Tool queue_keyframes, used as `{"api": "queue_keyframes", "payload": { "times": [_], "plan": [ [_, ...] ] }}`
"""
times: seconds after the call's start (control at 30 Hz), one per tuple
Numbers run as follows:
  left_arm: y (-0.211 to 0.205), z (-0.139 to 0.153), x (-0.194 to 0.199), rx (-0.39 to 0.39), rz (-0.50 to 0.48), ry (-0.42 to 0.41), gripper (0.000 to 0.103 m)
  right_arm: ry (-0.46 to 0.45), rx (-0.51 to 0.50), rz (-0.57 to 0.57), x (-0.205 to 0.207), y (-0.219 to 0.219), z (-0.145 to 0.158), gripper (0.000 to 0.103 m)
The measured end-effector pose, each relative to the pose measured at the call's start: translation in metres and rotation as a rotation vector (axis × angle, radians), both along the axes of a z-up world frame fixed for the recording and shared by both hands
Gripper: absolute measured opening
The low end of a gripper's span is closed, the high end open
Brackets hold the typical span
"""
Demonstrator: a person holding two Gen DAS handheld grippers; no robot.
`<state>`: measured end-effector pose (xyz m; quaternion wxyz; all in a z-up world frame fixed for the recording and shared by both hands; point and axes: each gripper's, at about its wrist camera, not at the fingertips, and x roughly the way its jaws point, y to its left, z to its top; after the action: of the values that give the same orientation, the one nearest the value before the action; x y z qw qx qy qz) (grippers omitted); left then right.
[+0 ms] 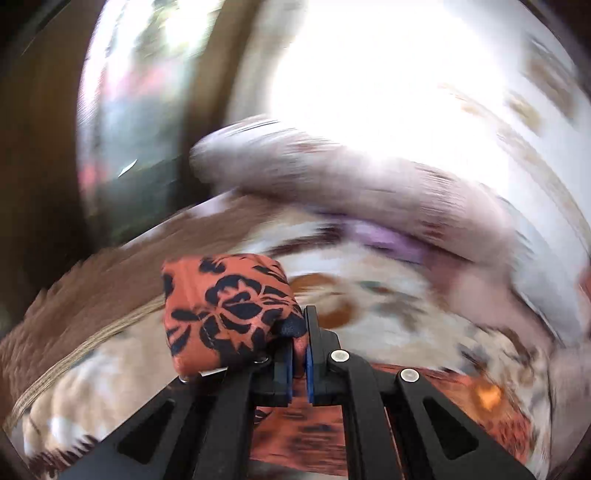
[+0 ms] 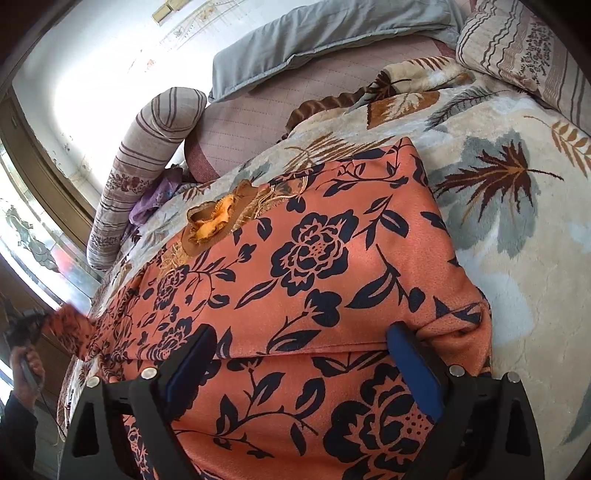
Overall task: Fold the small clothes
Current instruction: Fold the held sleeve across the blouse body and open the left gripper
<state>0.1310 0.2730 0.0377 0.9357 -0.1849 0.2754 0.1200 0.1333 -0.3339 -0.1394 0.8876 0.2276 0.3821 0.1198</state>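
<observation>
Bed covered by leaf-print fleece blanket (image 2: 517, 206), cream with grey and brown leaves, filling most of right wrist view. Orange garment with black floral print (image 2: 314, 266) spread flat on blanket, near and centre, far edge carrying brown lace trim and an orange ruffle (image 2: 214, 225). Grey pillow (image 2: 314, 33) at far side, striped bolster (image 2: 147, 162) far left, patterned cushion (image 2: 528, 51) far right, purple cloth (image 2: 155, 199) tucked just beside bolster. Right gripper (image 2: 306, 365) low over near part of garment, jaws spread wide, blue pads (image 2: 417, 369) apart with cloth lying between them, not pinched. Left gripper (image 1: 300, 354) clamped tight on a bunched corner of the garment (image 1: 229, 306), blue pads nearly meeting with fabric squeezed in between. Same corner lifted off bed at far left of right wrist view, hand (image 2: 27, 369) below it. Left wrist view heavily motion-blurred; background blanket and bolster smeared, details unreadable.
</observation>
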Motion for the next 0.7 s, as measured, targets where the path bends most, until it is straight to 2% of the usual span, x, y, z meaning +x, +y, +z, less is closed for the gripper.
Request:
{"api": "queue_keyframes", "payload": {
  "times": [0.07,0.17,0.23,0.3,0.33,0.37,0.4,0.43,0.5,0.6,0.63,0.7],
  "plan": [
    [-0.072,0.021,0.012,0.039,-0.147,-0.045,0.004,-0.002,0.011,-0.002,0.0,-0.002,0.0,0.095],
    [-0.176,0.03,0.025,0.043,-0.355,-0.065,0.005,-0.005,0.023,-0.004,-0.001,-0.003,0.0,0.095],
    [-0.242,0.018,0.035,0.031,-0.471,-0.03,0.005,-0.007,0.03,-0.004,-0.001,-0.004,0.0,0.095],
    [-0.293,-0.008,0.043,0.039,-0.55,0.043,0.01,-0.009,0.039,-0.006,-0.001,-0.005,0.0,0.095],
    [-0.315,-0.028,0.051,0.026,-0.6,0.111,0.022,-0.009,0.041,-0.008,-0.002,-0.006,0.0,0.095],
    [-0.337,-0.054,0.056,0.019,-0.675,0.225,0.063,-0.01,0.044,-0.007,-0.002,-0.006,0.0,0.095],
    [-0.349,-0.078,0.054,0.034,-0.707,0.311,0.075,-0.011,0.047,-0.007,-0.002,-0.006,0.0,0.095],
    [-0.352,-0.098,0.054,0.074,-0.686,0.361,0.075,-0.012,0.053,-0.007,-0.002,-0.007,0.001,0.095],
    [-0.338,-0.116,0.042,0.124,-0.63,0.414,0.075,-0.015,0.066,-0.01,-0.004,-0.009,0.001,0.095],
    [-0.288,-0.1,0.022,0.033,-0.566,0.373,0.074,-0.01,0.088,-0.017,-0.006,-0.013,0.003,0.095],
    [-0.268,-0.09,0.013,0.024,-0.537,0.338,0.075,0.0,0.105,-0.025,-0.007,-0.014,0.005,0.095],
    [-0.233,-0.076,-0.001,0.056,-0.466,0.29,0.076,0.022,0.193,-0.035,-0.009,-0.019,0.008,0.095]
  ]
}}
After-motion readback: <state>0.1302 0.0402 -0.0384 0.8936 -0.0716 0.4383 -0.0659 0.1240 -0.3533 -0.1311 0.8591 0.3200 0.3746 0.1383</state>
